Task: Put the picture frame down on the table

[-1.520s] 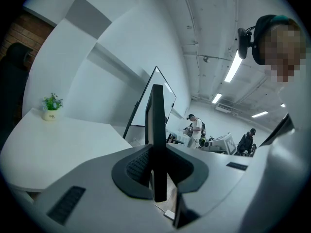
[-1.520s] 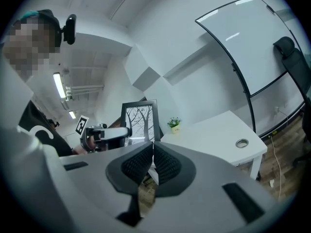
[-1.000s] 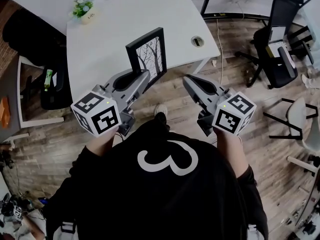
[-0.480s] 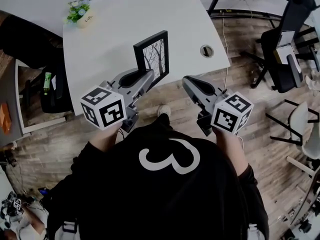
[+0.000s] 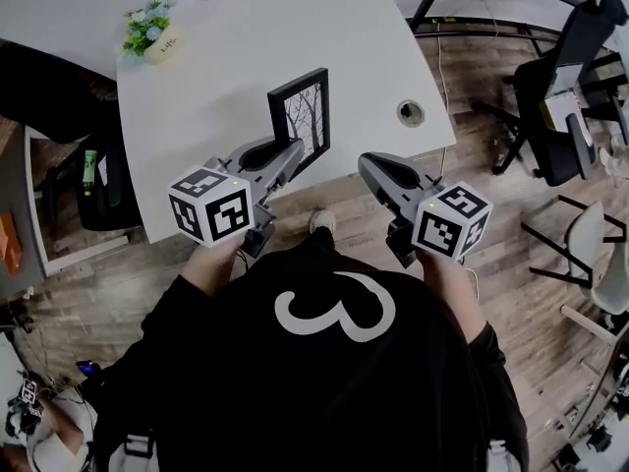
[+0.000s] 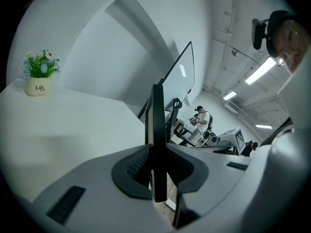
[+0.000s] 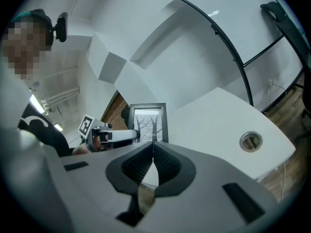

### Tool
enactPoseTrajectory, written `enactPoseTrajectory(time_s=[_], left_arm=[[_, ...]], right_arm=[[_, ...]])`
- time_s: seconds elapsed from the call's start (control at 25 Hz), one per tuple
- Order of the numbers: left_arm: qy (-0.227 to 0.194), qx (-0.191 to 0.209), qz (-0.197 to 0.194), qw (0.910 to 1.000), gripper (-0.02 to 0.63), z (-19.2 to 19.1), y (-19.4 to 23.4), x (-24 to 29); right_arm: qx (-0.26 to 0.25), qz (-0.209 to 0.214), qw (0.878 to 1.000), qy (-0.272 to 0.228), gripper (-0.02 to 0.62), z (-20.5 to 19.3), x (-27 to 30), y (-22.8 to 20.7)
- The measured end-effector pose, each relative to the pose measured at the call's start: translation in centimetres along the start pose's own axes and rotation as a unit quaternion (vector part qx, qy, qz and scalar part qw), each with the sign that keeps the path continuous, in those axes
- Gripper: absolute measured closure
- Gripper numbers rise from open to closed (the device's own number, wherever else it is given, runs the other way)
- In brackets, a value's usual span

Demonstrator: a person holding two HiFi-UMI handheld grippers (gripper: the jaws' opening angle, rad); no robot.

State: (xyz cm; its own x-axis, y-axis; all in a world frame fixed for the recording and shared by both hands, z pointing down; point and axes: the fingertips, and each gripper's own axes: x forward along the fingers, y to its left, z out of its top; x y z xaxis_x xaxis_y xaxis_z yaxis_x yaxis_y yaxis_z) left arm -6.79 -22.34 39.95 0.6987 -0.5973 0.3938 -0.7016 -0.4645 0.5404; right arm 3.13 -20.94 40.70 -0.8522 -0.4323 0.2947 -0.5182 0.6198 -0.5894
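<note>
The picture frame [image 5: 303,114] is black with a bare-tree print. It stands upright over the white table [image 5: 226,57], close to the table's near edge. My left gripper [image 5: 286,157] is shut on the frame's lower side. In the left gripper view the frame [image 6: 157,125] shows edge-on between the jaws. Whether its bottom touches the table I cannot tell. My right gripper [image 5: 368,166] hovers off the table's near edge, right of the frame, shut with nothing in it. In the right gripper view the frame [image 7: 148,122] and the left gripper [image 7: 109,136] lie beyond its closed pads.
A small potted plant [image 5: 152,35] stands at the table's far left corner. A round cable hole [image 5: 411,113] sits near the right edge. Office chairs [image 5: 560,96] stand on the wood floor to the right. A black stand [image 5: 88,175] is left of the table.
The left gripper and the frame have drifted slightly right and further from me in the head view. The grip is unchanged. The right gripper has barely moved.
</note>
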Motion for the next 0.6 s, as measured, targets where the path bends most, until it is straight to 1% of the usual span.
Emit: enactPoseTrajectory(time_s=[0.16,0.32,0.6], left_arm=[[0.008,-0.009,0.000,0.9999,0.540,-0.1,1.4,0.6],[0.015,-0.027,-0.002,0.9995,0.540,-0.3,2.6,1.2],[0.030,-0.028,0.002,0.9991,0.540,-0.6,4.2,1.9]], right_arm=[[0.007,-0.008,1.000,0.005,0.572,-0.2,0.7,-1.1],[0.010,-0.012,1.000,0.007,0.572,-0.1,1.4,-1.7],[0.018,-0.017,1.000,0.007,0.572,0.0,2.4,-2.7]])
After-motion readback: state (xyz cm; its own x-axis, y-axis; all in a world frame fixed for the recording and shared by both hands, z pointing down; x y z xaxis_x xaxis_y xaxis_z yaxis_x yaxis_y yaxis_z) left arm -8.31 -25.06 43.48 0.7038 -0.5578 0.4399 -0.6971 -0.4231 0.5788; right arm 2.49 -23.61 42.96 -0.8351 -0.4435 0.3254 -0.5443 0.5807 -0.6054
